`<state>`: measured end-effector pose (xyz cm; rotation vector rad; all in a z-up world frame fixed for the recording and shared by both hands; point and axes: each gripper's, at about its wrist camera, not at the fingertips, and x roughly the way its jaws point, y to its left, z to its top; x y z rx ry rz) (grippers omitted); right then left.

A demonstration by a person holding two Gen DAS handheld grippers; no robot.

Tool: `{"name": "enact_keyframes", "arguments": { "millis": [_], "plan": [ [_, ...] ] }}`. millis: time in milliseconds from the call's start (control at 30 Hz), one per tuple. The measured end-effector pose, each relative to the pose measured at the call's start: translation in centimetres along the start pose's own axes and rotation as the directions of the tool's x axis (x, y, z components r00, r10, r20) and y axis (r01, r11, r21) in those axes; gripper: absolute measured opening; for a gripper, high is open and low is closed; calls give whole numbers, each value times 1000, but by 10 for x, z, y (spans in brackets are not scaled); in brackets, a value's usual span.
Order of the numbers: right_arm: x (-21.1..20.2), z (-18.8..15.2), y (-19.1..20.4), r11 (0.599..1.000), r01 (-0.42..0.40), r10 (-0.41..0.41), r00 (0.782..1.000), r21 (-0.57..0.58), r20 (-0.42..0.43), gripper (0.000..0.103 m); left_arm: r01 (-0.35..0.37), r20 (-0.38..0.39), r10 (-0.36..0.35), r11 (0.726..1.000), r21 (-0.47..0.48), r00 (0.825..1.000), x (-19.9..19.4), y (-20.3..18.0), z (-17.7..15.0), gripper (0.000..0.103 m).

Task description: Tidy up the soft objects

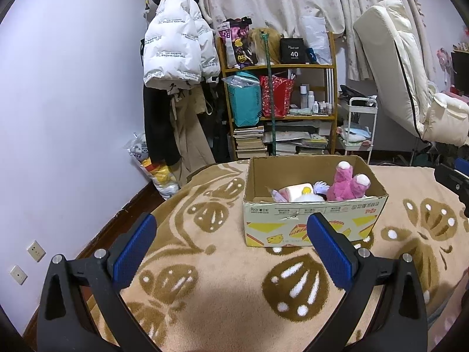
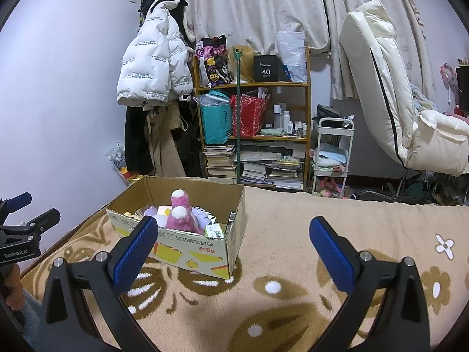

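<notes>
Both grippers' jaws gape empty — left gripper (image 1: pixel 231 236), right gripper (image 2: pixel 233 239) — above blanket (image 1: pixel 211 293).

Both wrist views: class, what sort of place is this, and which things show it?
Most likely a lived-in bedroom: a patterned blanket spread like a bed cover, a white puffer jacket hung by the wall, and a wooden shelf crowded with bags, bottles and books.
</notes>
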<state>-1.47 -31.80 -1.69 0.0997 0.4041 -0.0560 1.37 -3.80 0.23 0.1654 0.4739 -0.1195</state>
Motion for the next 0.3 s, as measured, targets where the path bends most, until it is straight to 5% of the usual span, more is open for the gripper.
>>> {"name": "enact_keyframes", "arguments": {
  "millis": [300],
  "plan": [
    [0,0,-1,1000,-1,1,1000,-3,-1,103,10,3,-10,1000,19,1000,0,-1,0,101]
  ]
}}
